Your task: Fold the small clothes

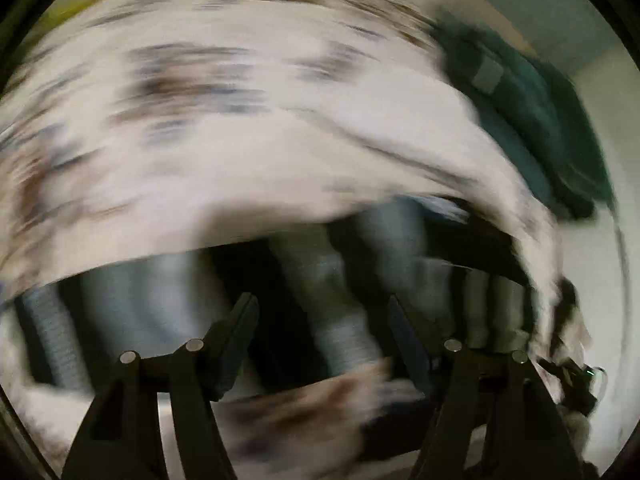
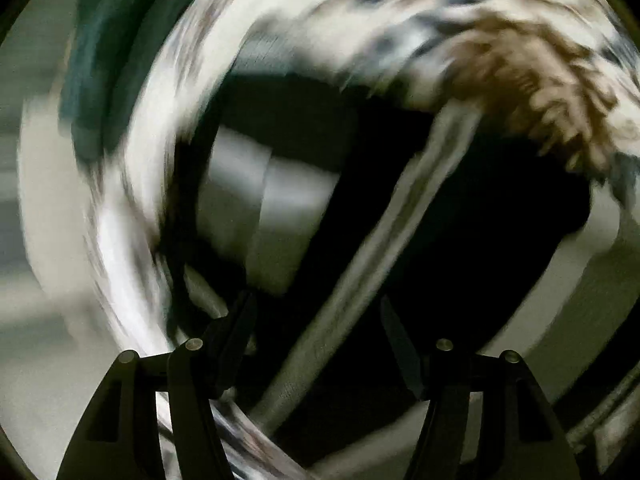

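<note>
Both views are heavily motion-blurred. In the left wrist view a white garment with brown and blue print point(image 1: 240, 128) fills the upper half. Below it lies black and grey striped cloth point(image 1: 340, 300). My left gripper point(image 1: 320, 308) is open, its fingers wide apart over the striped cloth, with nothing between them. In the right wrist view the printed white garment point(image 2: 440, 20) arcs across the top and down the left. Black cloth with grey bands point(image 2: 460, 220) lies in the middle. My right gripper point(image 2: 318, 312) is open over the black cloth, a grey band point(image 2: 348, 300) running between its fingers.
A dark green garment point(image 1: 532, 112) lies at the upper right in the left wrist view and at the upper left in the right wrist view point(image 2: 104, 60). A pale tabletop point(image 1: 608, 240) shows at the right edge.
</note>
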The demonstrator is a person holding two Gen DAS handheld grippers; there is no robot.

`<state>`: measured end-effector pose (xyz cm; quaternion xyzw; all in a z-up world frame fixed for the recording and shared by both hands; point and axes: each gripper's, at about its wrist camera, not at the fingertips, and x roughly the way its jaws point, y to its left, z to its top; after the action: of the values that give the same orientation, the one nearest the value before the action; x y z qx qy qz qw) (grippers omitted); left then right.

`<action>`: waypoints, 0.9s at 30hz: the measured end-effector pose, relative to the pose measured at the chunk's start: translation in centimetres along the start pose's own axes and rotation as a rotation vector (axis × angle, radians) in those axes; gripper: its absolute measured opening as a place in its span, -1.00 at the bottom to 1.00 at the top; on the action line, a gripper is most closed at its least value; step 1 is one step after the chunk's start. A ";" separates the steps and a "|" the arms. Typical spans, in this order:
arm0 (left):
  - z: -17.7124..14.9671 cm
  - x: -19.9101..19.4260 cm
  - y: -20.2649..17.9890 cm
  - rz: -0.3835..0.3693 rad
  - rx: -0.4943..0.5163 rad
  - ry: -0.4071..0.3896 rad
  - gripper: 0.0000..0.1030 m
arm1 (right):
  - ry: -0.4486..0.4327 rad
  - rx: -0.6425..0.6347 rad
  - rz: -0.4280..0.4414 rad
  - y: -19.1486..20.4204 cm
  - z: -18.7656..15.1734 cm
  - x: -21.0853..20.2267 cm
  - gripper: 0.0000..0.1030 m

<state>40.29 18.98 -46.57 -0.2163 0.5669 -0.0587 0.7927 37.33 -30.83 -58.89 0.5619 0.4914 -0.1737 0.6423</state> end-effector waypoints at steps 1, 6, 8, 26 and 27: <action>1.0 1.9 -3.5 -0.035 0.054 0.019 0.27 | -0.020 0.068 0.053 -1.3 2.1 -0.2 0.23; 3.5 11.4 -21.3 -0.200 0.339 0.143 0.27 | -0.009 0.307 0.232 -5.7 9.1 1.5 0.10; 3.1 15.5 -28.2 -0.221 0.466 0.205 0.27 | 0.026 0.346 0.255 -6.7 10.8 2.8 0.06; -5.0 30.5 -47.1 -0.116 0.976 0.434 -0.98 | 0.100 0.439 0.340 -8.2 12.1 7.0 -1.00; -4.5 30.3 -46.8 -0.133 0.949 0.431 -0.98 | 0.093 0.440 0.334 -8.9 11.9 6.4 -1.00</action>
<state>53.84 -34.66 -55.04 0.1481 0.6130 -0.4025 0.6636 38.52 -42.08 -70.47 0.7685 0.3715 -0.1419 0.5013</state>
